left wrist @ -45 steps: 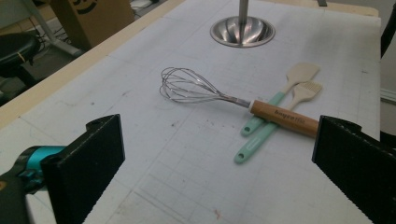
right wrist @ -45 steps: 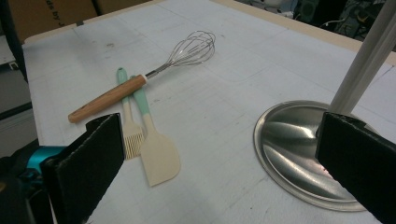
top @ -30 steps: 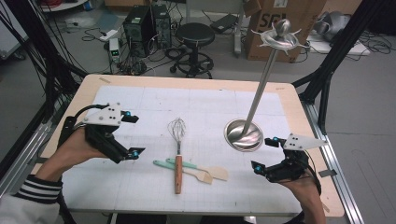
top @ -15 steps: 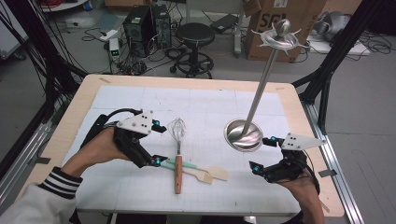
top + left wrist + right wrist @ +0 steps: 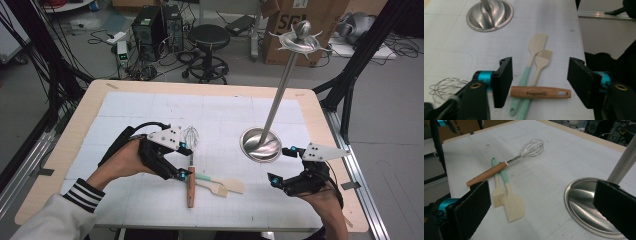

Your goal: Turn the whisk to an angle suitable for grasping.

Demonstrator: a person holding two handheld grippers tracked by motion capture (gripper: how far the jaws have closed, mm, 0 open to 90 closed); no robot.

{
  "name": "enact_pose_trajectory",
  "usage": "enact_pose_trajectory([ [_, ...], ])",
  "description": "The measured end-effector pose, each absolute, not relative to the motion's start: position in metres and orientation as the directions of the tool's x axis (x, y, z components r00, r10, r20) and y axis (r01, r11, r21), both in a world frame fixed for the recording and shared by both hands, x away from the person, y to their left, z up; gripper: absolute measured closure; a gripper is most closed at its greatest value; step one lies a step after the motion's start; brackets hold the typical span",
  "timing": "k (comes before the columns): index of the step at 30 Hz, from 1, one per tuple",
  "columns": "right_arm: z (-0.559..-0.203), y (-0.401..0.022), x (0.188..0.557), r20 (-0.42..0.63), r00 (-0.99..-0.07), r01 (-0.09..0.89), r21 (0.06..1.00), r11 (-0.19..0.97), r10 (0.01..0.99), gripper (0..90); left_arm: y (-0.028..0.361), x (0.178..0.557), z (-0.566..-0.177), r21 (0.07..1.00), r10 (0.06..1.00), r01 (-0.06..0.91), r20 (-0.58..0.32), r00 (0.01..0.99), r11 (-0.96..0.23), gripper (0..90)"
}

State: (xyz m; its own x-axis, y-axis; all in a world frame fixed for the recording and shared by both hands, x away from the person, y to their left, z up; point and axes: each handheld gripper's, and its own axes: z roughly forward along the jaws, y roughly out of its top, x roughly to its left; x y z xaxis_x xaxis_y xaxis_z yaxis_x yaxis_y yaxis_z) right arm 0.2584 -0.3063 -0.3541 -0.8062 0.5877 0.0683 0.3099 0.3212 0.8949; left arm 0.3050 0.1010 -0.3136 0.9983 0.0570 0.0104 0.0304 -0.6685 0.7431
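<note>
Where the left gripper (image 5: 184, 160) hovers, jaws apart, the whisk (image 5: 190, 165) is half-hidden.

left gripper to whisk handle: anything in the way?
Nothing visible. The left gripper is open with its jaws either side of the whisk's wooden handle. The handle lies across the spatula and brush handles, on top, so they sit beneath the grasp.

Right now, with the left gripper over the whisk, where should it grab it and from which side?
Grip the whisk by its wooden handle, coming straight down from above. The handle lies flat across the spatula and brush, already between the open left gripper jaws, and it looks firmer than the wire loops.
</note>
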Motion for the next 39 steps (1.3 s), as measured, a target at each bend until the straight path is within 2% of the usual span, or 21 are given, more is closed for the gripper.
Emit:
enact_pose_trajectory([
  [4,-0.354,-0.306,0.258,0.069,-0.805,0.311,0.895,0.32,0.59,0.1,0.096,0.305,-0.319,0.735,0.048,0.037,-0.006,0.999,-0.677,47.1],
  [5,-0.354,-0.306,0.258,0.071,-0.804,0.313,0.895,0.318,0.59,0.1,0.095,0.304,-0.321,0.732,0.046,0.039,-0.01,0.999,-0.68,53.5],
  [12,-0.354,-0.306,0.258,0.068,-0.805,0.313,0.893,0.324,0.589,0.1,0.085,0.304,-0.336,0.705,0.049,0.079,-0.063,0.997,-0.705,74.3],
  [16,-0.352,-0.305,0.257,0.07,-0.806,0.311,0.895,0.319,0.588,0.1,0.078,0.301,-0.345,0.663,0.032,0.069,-0.068,0.997,-0.746,87.6],
  [28,-0.352,-0.3,0.258,0.065,-0.814,0.308,0.891,0.334,0.577,0.1,0.057,0.295,-0.368,0.572,0.01,0.054,-0.08,0.997,-0.818,89.8],
  [39,-0.354,-0.298,0.26,0.066,-0.816,0.313,0.886,0.342,0.574,0.1,0.046,0.293,-0.388,0.529,0.021,0.074,-0.105,0.994,-0.845,89.8],
])
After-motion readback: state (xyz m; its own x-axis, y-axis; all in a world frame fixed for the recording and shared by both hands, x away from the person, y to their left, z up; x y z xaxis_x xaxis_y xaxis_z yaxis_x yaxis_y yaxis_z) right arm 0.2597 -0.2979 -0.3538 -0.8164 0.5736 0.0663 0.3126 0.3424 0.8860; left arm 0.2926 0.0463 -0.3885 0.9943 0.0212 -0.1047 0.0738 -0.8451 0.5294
